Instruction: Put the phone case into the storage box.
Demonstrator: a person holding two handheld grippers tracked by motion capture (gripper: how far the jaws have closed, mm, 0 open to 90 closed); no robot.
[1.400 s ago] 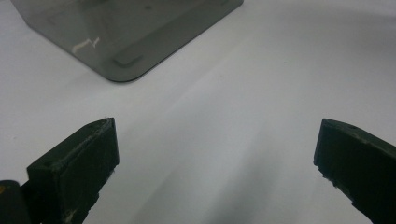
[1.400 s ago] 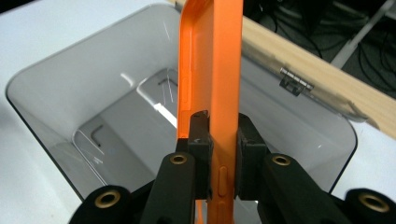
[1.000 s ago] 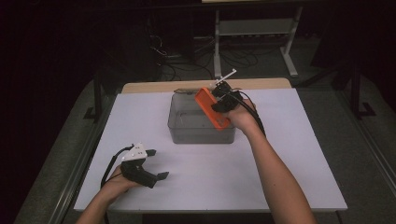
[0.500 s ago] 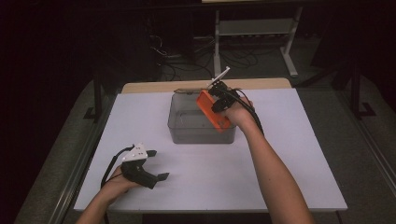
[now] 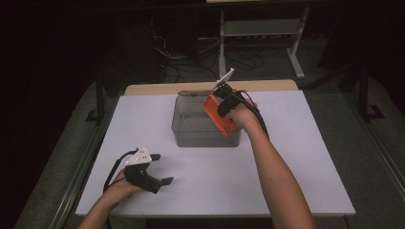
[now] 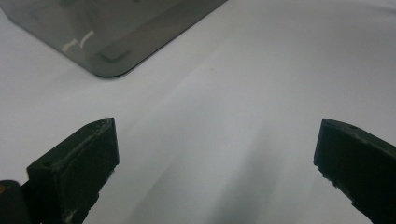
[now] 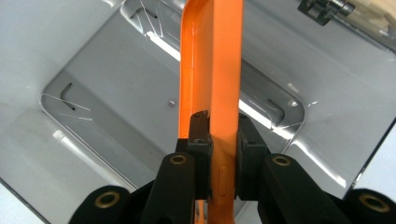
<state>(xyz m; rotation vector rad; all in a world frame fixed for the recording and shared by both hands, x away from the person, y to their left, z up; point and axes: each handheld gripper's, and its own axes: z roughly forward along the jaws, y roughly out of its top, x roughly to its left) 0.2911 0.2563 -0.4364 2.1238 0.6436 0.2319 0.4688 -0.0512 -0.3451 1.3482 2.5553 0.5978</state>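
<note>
An orange flat case point(image 7: 212, 70) like a phone cover is pinched edge-on between the black jaws of my right gripper point(image 7: 222, 140), over the open inside of a clear grey plastic bin point(image 7: 116, 93). From above, the orange case point(image 5: 218, 116) hangs tilted over the bin's right end point(image 5: 205, 138), with my right gripper point(image 5: 224, 106) shut on it. My left gripper point(image 5: 165, 181) rests low on the white table near the front left, jaws wide apart and nothing between them; its own view has both fingers point(image 6: 79, 158) over bare tabletop, with a bin corner point(image 6: 107, 60) farther off.
The white table point(image 5: 305, 157) stands on a grey floor. A strip of its wooden top point(image 5: 157, 89) shows behind the bin. A hinge or latch point(image 7: 322, 9) sits on the bin's far rim. A metal stand and cables point(image 5: 258, 33) are beyond the table.
The right hand has turned a little, so the white plate on its gripper now points more up and right; the orange case stays over the bin. The left hand has not moved.
</note>
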